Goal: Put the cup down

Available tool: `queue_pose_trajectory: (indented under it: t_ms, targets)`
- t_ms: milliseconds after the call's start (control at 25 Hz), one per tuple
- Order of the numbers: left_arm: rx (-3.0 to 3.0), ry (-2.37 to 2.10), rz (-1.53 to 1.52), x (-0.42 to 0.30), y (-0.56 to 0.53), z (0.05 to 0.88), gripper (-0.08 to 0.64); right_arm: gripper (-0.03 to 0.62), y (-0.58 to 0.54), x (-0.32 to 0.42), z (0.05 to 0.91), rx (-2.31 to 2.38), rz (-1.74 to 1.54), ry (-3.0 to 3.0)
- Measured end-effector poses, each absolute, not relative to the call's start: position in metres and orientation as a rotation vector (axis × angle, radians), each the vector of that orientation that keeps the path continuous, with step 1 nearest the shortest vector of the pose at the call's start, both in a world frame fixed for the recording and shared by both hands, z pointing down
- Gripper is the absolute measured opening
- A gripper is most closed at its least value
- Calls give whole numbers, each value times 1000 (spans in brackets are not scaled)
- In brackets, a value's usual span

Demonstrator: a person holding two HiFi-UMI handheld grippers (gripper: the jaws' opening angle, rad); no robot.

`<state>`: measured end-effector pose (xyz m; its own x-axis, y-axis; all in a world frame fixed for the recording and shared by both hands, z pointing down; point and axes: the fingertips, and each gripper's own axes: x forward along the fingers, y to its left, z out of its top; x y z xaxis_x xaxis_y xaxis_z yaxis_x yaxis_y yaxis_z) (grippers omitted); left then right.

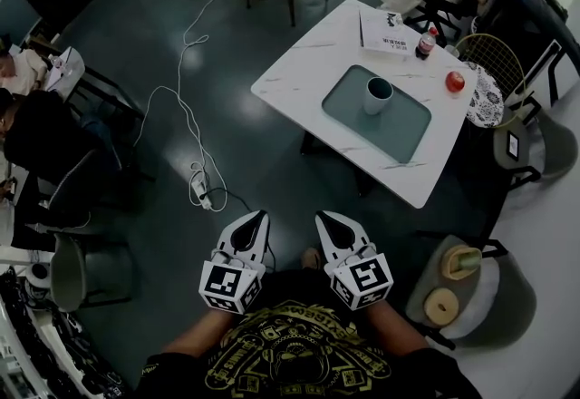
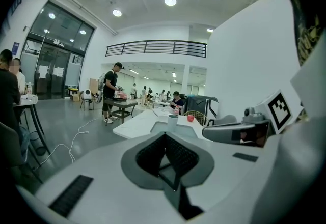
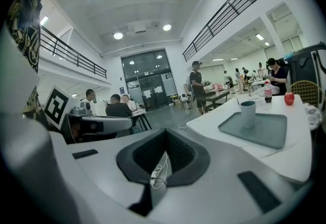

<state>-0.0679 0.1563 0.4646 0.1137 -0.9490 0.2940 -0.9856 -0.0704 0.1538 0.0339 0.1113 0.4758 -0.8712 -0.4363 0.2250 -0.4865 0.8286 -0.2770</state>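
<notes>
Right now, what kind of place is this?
Probably a big shared workspace or lobby hall. There is a white table with a cup on it, seated people nearby, a railed balcony overhead, and tall glass doors at the far end.

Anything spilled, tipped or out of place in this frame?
Nothing stands out. The cup stands upright on the grey tray on the white table, with no spill visible. The left gripper and right gripper are shut and empty, short of the table. A white cable trails across the floor.
</notes>
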Motion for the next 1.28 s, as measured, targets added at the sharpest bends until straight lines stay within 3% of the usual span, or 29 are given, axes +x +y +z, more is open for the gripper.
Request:
queue_pose_trajectory:
  t_ms: [1280]
  targets:
    - [2276,-1696,174,-20,109,468,11,5,85,77,485,967,500,-2756]
